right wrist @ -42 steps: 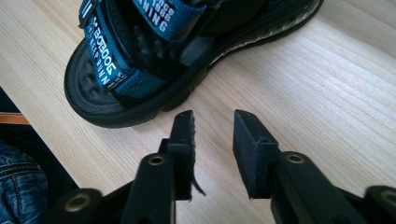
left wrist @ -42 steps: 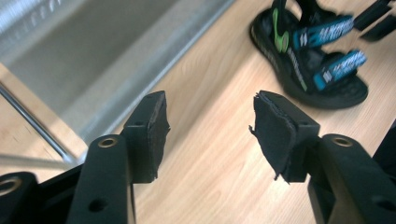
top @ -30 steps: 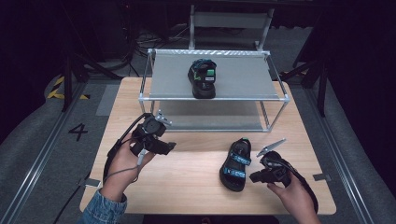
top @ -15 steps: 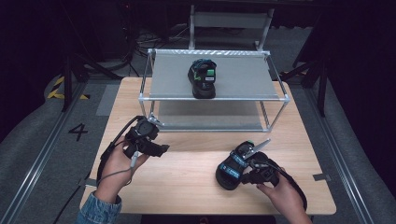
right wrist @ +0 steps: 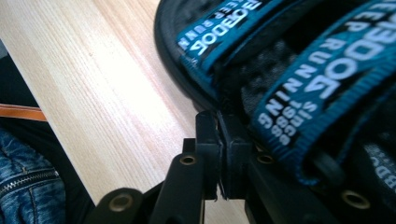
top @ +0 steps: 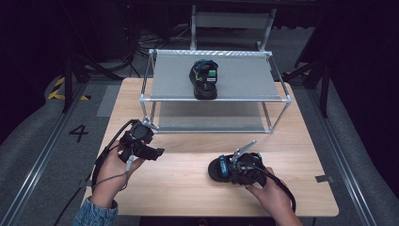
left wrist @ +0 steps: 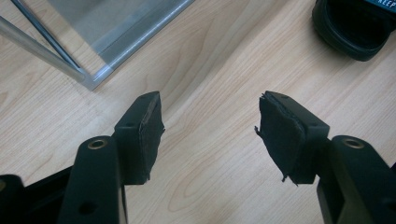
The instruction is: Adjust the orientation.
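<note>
A black sandal with blue straps (top: 219,169) lies on the wooden table (top: 183,193) at the front right. My right gripper (top: 234,168) is shut against its near rim; in the right gripper view the sandal (right wrist: 289,70) overlaps the right gripper (right wrist: 217,122), whose jaws are pressed together at the sole's edge. A second matching sandal (top: 203,80) stands on the top shelf of the metal rack (top: 216,100). At the table's left, my left gripper (top: 154,152) is held open over bare wood, with nothing between the left gripper (left wrist: 210,126) pads; the sandal's toe (left wrist: 355,28) lies far ahead.
The rack has a lower grey shelf (top: 211,117), and its front corner foot (left wrist: 93,80) is close to my left gripper. A denim sleeve (right wrist: 23,186) shows past the table's near edge. Black cables trail from both grippers.
My right gripper has moved left along the table with the sandal, which has turned and slid left. The left gripper has stayed almost in place, still open.
</note>
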A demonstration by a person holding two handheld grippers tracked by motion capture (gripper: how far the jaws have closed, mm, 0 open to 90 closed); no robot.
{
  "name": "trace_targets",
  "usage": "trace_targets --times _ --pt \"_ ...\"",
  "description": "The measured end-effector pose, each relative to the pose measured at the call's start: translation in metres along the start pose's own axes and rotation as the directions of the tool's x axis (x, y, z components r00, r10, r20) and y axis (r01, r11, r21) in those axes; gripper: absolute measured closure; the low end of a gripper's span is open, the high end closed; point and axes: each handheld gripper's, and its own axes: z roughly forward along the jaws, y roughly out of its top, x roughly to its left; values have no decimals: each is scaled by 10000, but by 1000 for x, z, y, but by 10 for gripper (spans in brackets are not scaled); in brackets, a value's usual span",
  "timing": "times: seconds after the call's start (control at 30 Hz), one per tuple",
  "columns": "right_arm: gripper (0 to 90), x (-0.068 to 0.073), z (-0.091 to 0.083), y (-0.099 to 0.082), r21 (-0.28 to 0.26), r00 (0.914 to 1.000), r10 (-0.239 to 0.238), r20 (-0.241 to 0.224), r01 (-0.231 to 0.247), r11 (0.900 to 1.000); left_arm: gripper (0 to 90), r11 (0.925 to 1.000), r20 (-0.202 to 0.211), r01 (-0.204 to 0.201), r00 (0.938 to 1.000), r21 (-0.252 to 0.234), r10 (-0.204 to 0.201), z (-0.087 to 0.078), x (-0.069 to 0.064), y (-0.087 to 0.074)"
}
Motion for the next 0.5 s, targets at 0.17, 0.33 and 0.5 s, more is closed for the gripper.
trace_targets --times 0.17,0.33,0.5 --pt "820 2 -29 -6 -581 9980 -99 -626 62 9983 397 10000 22 -54 10000 7 54 0 1 1" --pt "754 -5 -71 -16 -1621 9997 220 -71 -229 9865 397 9999 19 -39 10000 115 39 3 -1 1" --pt "685 -16 -96 -26 -2347 9955 806 500 -667 9698 395 9999 -8 -3 10000 161 3 2 0 -2"
